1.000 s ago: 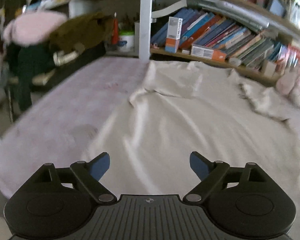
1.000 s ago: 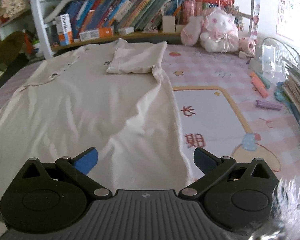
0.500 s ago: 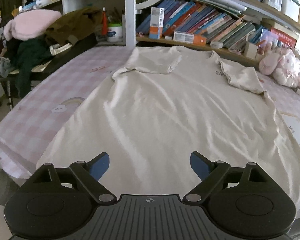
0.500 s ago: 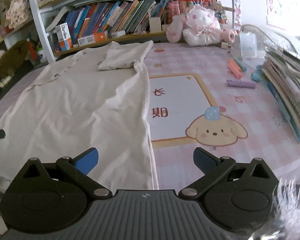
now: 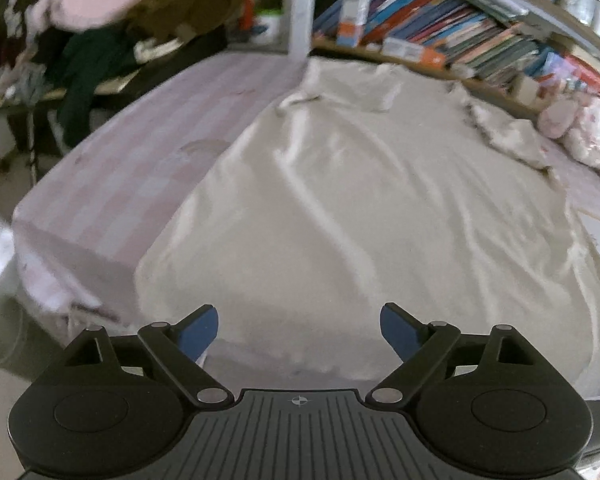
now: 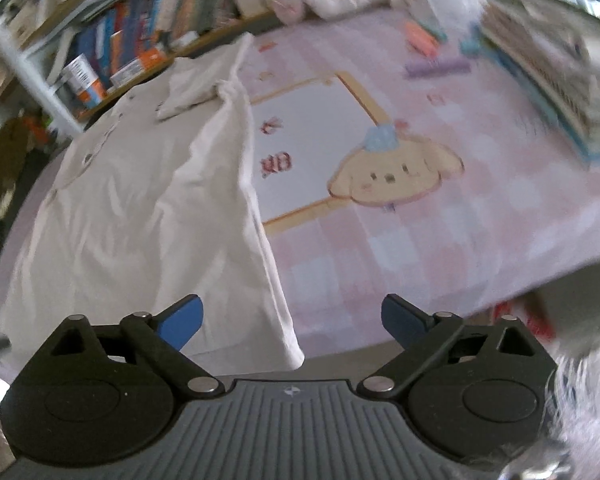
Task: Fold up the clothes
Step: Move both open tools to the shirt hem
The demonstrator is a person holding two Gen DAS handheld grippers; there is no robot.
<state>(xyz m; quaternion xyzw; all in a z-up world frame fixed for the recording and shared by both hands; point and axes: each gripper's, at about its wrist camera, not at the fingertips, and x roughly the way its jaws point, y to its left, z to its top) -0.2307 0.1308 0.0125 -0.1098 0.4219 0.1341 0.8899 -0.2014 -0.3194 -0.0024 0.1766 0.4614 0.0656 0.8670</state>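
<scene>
A cream long garment (image 5: 360, 208) lies spread flat on the pink checked table cover, its sleeves folded in at the far end. It also shows in the right wrist view (image 6: 148, 208). My left gripper (image 5: 299, 330) is open and empty, just above the garment's near hem towards its left corner. My right gripper (image 6: 292, 320) is open and empty, above the hem's right corner (image 6: 292, 356) at the table's near edge.
A bookshelf (image 5: 440, 16) runs along the far side. Dark clothes (image 5: 100, 52) pile on a stand at the left. A puppy picture mat (image 6: 340, 152), pens (image 6: 436, 68), stacked notebooks (image 6: 560, 92) and plush toys (image 5: 580, 132) lie to the right.
Both grippers have drawn back and dropped towards the near hem. The right view has tilted and now looks down over the table's front edge. Both stay open.
</scene>
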